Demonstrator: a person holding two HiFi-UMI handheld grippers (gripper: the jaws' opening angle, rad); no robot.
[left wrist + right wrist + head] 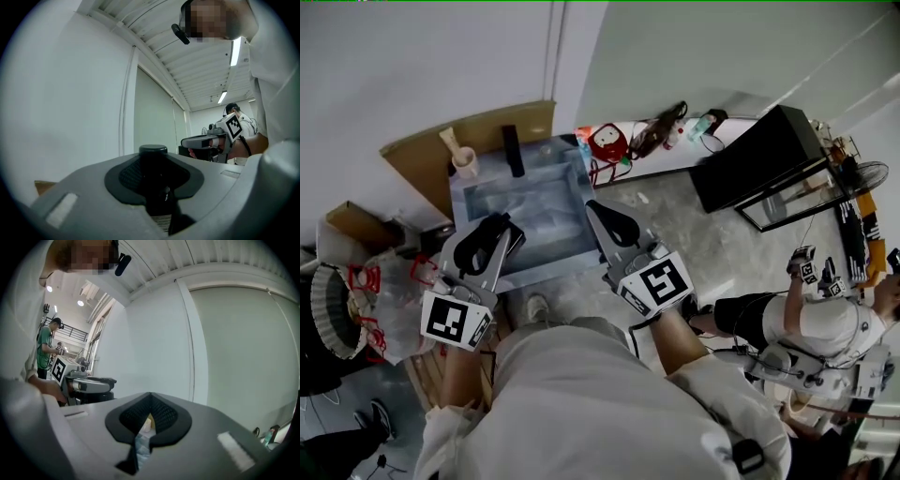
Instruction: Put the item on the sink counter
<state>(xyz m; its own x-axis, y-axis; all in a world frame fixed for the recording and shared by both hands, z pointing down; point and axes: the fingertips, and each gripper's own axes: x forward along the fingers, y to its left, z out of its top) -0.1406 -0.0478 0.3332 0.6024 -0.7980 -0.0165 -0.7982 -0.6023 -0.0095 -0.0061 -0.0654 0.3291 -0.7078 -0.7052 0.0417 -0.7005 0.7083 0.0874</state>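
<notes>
Between the jaws of the left hand-held gripper (497,230) stands a dark bottle (153,164). It is upright, with both pads pressed on its body just below the round cap, and a strip of pale label shows lower down. It looks rigid and smooth-walled, so it should keep its shape under the squeeze but could slide or swing if tipped. I judge it light enough for one gripper, though how full it is cannot be seen. The present hold high on the body seems sound, provided the base goes down flat. To its right, the right hand-held gripper (605,217) is closed on nothing, with only a thin slit between its pads. Ahead of both lies the sink (578,187), and beyond its far-left edge the brown counter (412,159), where a pale cup (464,161) and a second dark bottle (514,150) already stand. Only the left gripper view shows the cap, the label and the pads' contact. Only the head view lays out the sink, the counter and the free space there. The right gripper view gives just a glimpse of the cup through its slit.
</notes>
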